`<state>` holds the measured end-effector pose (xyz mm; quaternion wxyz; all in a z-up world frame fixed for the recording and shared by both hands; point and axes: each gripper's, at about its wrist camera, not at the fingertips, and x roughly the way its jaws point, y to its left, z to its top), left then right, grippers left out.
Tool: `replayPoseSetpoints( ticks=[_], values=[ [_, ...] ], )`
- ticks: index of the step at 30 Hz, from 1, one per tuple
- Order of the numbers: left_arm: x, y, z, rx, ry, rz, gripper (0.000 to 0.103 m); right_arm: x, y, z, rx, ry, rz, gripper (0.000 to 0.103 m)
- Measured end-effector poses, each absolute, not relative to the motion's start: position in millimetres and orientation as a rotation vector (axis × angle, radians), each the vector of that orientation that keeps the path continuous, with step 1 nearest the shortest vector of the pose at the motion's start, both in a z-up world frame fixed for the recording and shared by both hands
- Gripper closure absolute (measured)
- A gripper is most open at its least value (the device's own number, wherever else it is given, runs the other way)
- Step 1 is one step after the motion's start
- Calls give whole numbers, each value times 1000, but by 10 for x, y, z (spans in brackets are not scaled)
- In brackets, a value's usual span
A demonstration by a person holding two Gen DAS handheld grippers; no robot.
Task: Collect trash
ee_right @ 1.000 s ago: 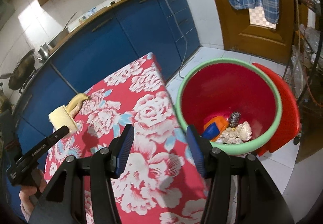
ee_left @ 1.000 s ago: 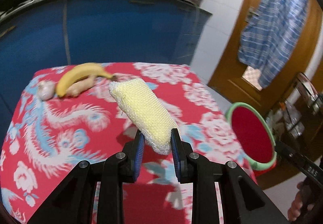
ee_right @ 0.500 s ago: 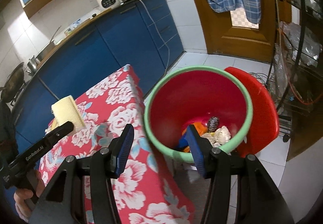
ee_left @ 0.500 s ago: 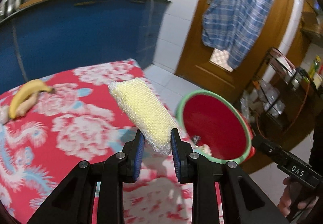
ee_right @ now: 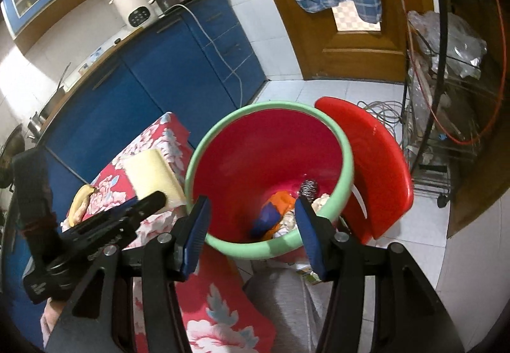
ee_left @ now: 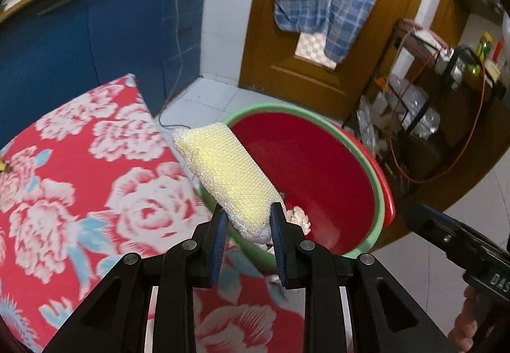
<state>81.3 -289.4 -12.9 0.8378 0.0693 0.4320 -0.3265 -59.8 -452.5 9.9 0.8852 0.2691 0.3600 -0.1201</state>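
Observation:
A yellow mesh-covered sponge sticks out forward and up from my left gripper, which is shut on its near end. The sponge hangs over the table's right edge, at the near-left rim of the red bin with a green rim. In the right wrist view the sponge shows just left of the bin. My right gripper stands open and empty above the bin's near rim. Orange, blue and white trash lies on the bin's bottom.
The table under a red floral cloth lies left of the bin, with a banana on it. A red lid leans behind the bin's right side. A wire rack, a wooden door and blue cabinets stand beyond.
My left gripper has carried the sponge rightward from over the table to the bin's rim. The right gripper has also moved closer over the bin. Both grips look unchanged.

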Motion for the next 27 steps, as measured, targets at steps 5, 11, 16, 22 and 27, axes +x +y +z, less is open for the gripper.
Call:
replayPoseSetpoints(
  ticks=[5,11,16,22,27],
  values=[
    [847,-3061,-222,175,947,-695,65,-629,-4650,29,584,753,-261,46],
    [845,-3070,-210,160,944,-664,47,-654,-4730,-27,605,755,-276,46],
    [819,-2988,-173,144,947,-649,47,-671,-4693,-11,607,747,-269,46],
    [735,-2764,-63,115,929,-623,47,-671,-4536,105,563,723,-252,44],
    [668,-2488,55,86,908,-571,40,-670,-4350,187,535,715,-222,44]
  ],
)
